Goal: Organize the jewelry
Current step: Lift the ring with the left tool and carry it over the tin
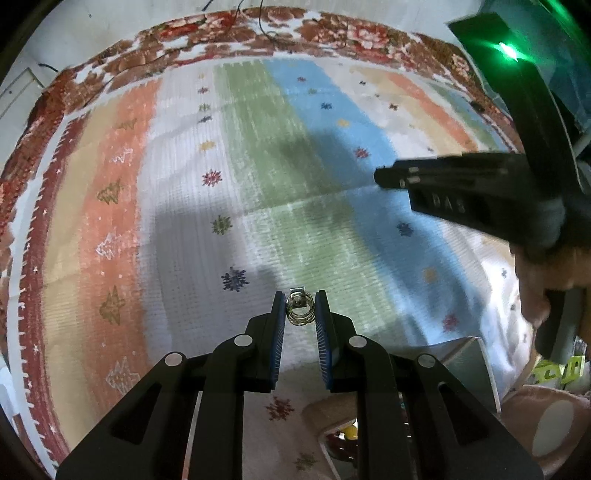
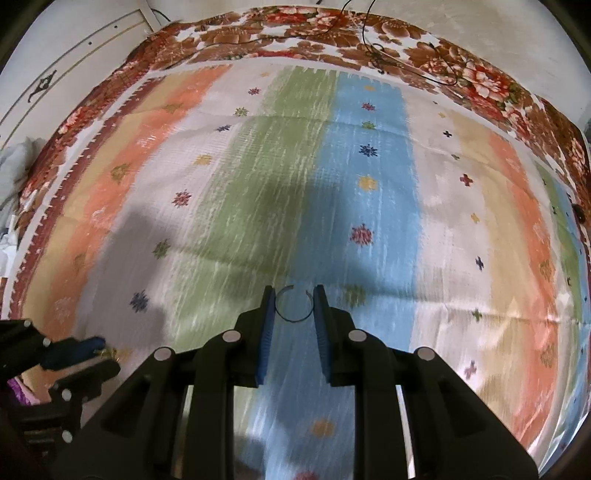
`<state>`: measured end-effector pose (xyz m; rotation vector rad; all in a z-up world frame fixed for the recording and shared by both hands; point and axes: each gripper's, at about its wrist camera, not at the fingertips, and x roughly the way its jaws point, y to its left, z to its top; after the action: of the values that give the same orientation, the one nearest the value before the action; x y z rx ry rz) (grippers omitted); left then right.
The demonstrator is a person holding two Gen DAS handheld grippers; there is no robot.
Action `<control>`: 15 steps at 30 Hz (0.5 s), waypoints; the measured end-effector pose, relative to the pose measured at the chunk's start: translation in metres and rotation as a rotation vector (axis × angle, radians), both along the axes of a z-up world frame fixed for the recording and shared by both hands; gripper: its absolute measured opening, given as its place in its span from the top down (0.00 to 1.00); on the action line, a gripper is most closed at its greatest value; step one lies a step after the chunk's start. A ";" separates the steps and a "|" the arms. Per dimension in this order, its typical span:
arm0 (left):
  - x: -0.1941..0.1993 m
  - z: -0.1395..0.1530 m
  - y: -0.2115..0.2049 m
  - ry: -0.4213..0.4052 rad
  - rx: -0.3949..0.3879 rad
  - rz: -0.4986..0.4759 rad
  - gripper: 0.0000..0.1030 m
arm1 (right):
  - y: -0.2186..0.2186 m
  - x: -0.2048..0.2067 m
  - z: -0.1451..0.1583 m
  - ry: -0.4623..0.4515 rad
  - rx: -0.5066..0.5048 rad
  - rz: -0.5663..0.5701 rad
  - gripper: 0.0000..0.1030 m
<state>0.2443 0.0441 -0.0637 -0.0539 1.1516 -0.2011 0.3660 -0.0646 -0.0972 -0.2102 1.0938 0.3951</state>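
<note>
Right, readable text first: raised letters "DAS" on the black body of the right claw (image 1: 380, 176), which enters the left wrist view from the right edge, seen side-on so I can't tell its state from there; a green LED glows top right. Left claw (image 1: 300, 308) sits bottom centre of its own view, blue pads (image 1: 279, 332) pinching a small gold-toned ring stack (image 1: 300, 309), several thin wire loops bunched together with a square silvery piece at the top. In the right wrist view the right claw (image 2: 294, 304) is bottom centre, blue pads (image 2: 266, 328) nipping a thin dark open hoop (image 2: 294, 303), a plain wire circle with a gap at its top, held edge to edge between the pads. Left claw shows again at lower left of that view, blurred. Both hang above a striped mat (image 2: 295, 166) in orange, white, green and blue bands with small flower and tree motifs, lying on a brown floral bedspread (image 2: 332, 33). Grey shadows fall across the mat mid-frame.
</note>
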 end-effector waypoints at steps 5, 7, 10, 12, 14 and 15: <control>-0.011 0.011 -0.008 -0.025 -0.024 0.002 0.85 | -0.010 -0.026 0.014 -0.012 0.030 -0.002 0.78; -0.015 0.016 -0.012 -0.037 -0.021 0.003 0.85 | -0.012 -0.032 0.017 -0.021 0.031 -0.008 0.78; -0.020 0.020 -0.015 -0.051 -0.013 0.006 0.85 | -0.017 -0.041 0.022 -0.030 0.036 -0.015 0.78; -0.022 0.022 -0.017 -0.063 -0.012 0.004 0.85 | -0.021 -0.047 0.026 -0.037 0.047 -0.020 0.78; -0.026 0.025 -0.020 -0.072 -0.010 0.002 0.85 | -0.023 -0.055 0.032 -0.052 0.053 -0.017 0.78; -0.027 0.026 -0.021 -0.075 -0.011 0.002 0.85 | -0.023 -0.058 0.035 -0.059 0.054 -0.014 0.78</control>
<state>0.2172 0.0236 -0.0378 -0.0568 1.0761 -0.2062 0.3080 -0.0871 -0.0621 -0.1651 1.0243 0.4033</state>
